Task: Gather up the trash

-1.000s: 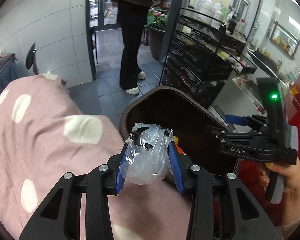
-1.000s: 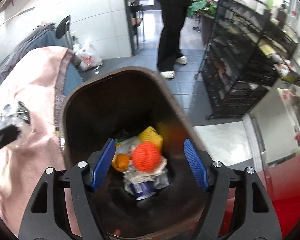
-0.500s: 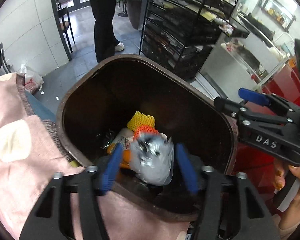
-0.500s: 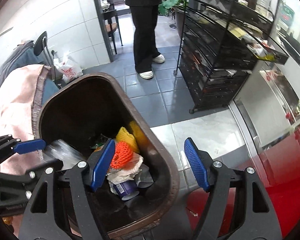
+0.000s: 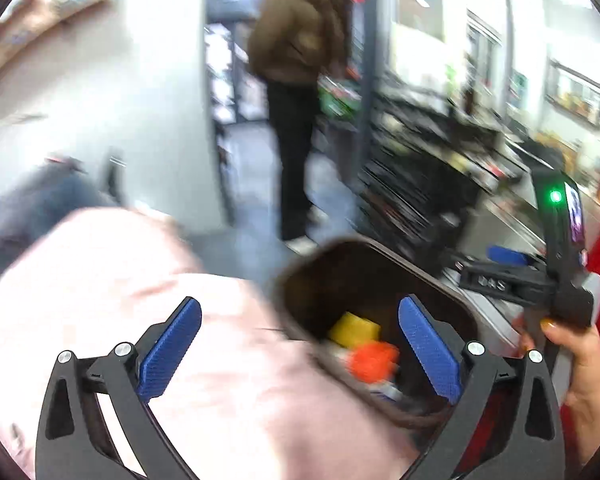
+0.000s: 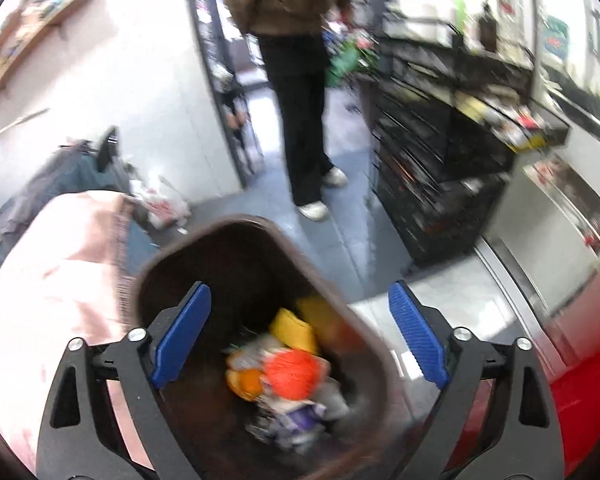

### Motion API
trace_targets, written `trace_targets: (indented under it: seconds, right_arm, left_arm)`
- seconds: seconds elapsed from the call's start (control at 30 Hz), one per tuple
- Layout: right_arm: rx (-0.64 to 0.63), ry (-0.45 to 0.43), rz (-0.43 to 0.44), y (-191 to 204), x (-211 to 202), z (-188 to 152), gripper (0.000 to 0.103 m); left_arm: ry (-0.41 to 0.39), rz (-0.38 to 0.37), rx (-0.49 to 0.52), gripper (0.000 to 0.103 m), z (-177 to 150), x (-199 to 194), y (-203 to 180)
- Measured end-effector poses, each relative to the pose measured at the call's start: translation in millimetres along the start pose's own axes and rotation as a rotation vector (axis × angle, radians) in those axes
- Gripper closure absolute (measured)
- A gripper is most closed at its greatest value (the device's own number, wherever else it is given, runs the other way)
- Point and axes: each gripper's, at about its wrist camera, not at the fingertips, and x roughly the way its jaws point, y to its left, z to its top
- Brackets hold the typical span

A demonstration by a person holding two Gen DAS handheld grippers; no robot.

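A dark brown trash bin [image 5: 380, 276] [image 6: 220, 256] stands below both grippers. It holds an orange net [image 6: 292, 374], a yellow net [image 6: 292, 330], crumpled paper and a purple cup [image 6: 300, 420]. My left gripper [image 5: 296, 352] is open and empty, over the bin's left rim and the pink cloth. My right gripper [image 6: 300, 340] is open and empty above the bin; it also shows at the right of the left wrist view [image 5: 504, 272]. The clear plastic bag is not visible. Both views are motion-blurred.
A pink cloth [image 5: 140, 300] [image 6: 56, 272] covers something left of the bin. A person in a brown jacket [image 6: 296, 80] stands on the grey tiled floor behind. A black wire rack [image 6: 440, 160] stands right, a red surface [image 6: 580, 400] at the near right.
My left gripper opened and let go of the clear plastic bag over the bin, then swung left and tilted up. My right gripper moved back over the bin.
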Motion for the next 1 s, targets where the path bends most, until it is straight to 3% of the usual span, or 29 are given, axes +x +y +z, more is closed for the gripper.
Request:
trace_targets:
  seconds: [0.2,0.3,0.5,0.63,1.0]
  right_arm:
    - [-0.088,-0.088,0.139,74,-28,-15,0.006]
    - [-0.167,-0.129,0.18,107,-45,-27,0.006]
    - [-0.302,-0.295,0.248,150,-91,-64,0.006]
    - [-0.329,-0.356,0.235,160,-109,-86,0.006]
    - [-0.369,-0.363,0.228,160,-135,-113,0.006]
  left_arm:
    - [-0.076,0.258,-0.12,0.006,-38,-55,48]
    - [-0.08,0.326,-0.177,0.006,-53,-71,64]
    - [-0.112,0.47,-0.265,0.006,-77,-99,76]
    - [-0.113,0.507,-0.282,0.006,-88,-112,85]
    - [-0.121,0.551,-0.309,0.006,-110,-122,77]
